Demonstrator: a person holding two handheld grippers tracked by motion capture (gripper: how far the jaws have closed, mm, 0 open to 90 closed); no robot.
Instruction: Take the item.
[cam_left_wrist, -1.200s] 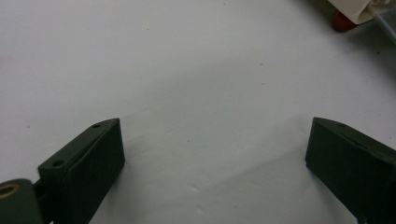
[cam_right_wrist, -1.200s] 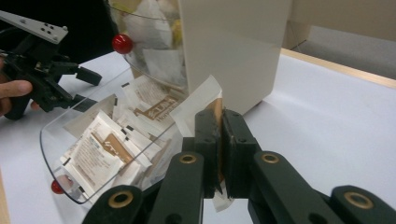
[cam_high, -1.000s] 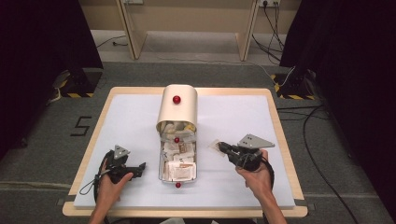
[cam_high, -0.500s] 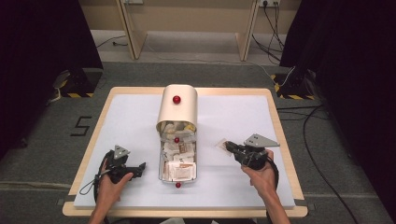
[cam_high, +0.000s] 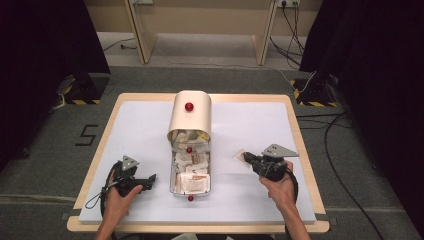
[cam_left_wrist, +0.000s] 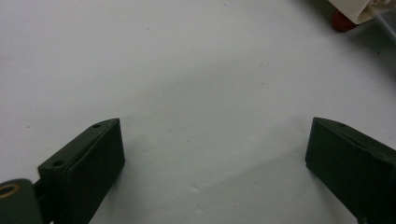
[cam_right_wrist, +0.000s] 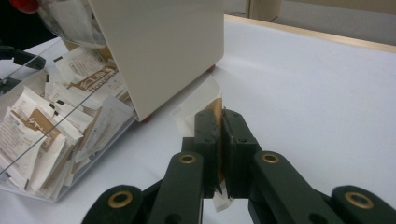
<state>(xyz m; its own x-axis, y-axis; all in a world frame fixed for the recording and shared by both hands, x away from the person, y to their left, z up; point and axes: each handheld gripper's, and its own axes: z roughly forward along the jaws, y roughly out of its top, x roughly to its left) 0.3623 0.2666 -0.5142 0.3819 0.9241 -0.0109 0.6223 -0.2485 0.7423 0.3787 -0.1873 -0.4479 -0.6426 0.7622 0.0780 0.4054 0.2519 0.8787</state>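
High view: the right gripper is clamped on a small packet, which juts from its tips toward the clear drawer full of like packets. That drawer stands pulled out from under the cream cover with its red knob. The step in hand looks like carrying one packet clear of the box. To do it well, I would keep the squeeze steady, hold the packet off the white table, and set it down flat somewhere well apart from the drawer before letting the jaws part. The right hand holds its tool low and level, tips pointing toward the drawer. The left hand rests its tool on the table, the left gripper aiming at the drawer's near end, just short of it

Left gripper view: the jaws stand wide apart with nothing between them, bare table ahead. A red foot of the box sits far off, up and to the right of the tips

Right gripper view: the jaws are pressed together on the packet, gripping its lower part, so the paper stands edge-on above the tips. The drawer lies ahead and to the left of the jaws, the cover's flat side wall straight ahead behind the packet
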